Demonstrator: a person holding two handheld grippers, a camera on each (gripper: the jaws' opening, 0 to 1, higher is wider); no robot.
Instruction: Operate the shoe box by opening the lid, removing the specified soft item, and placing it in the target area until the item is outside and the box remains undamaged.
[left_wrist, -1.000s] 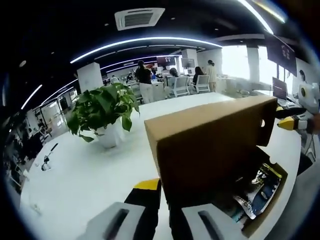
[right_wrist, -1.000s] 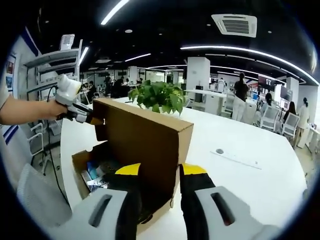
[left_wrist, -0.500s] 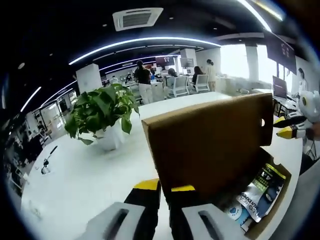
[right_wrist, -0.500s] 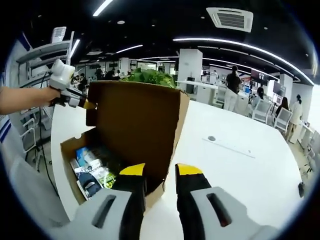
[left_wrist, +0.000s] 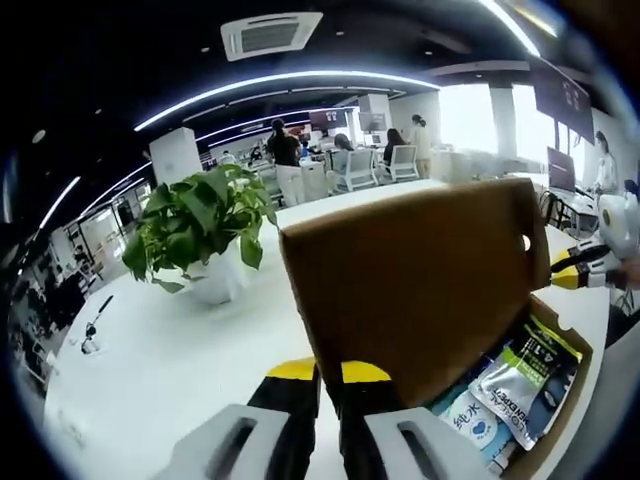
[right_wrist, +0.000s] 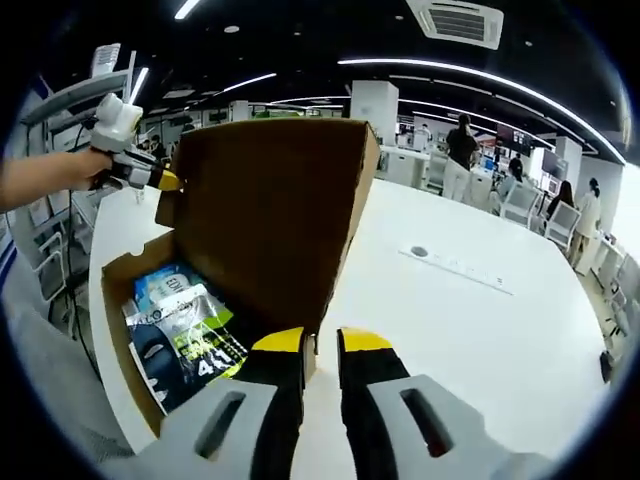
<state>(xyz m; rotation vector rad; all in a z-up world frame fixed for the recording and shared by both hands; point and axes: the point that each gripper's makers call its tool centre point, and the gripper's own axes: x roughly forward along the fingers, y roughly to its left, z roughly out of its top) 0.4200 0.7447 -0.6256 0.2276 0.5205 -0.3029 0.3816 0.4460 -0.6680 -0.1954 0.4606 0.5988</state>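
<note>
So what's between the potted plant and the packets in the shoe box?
In the left gripper view, the raised cardboard lid stands between the potted plant and the packets.

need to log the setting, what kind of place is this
Most likely an open-plan office: rows of desks with office chairs, people standing at them, a ceiling air-conditioning vent, and a potted plant on a large white table.

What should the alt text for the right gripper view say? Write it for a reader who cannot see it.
The right tool pinches the raised lid of an open cardboard shoe box on a white table; soft packets lie inside. The left tool, in a person's hand, holds the lid's far corner.
</note>
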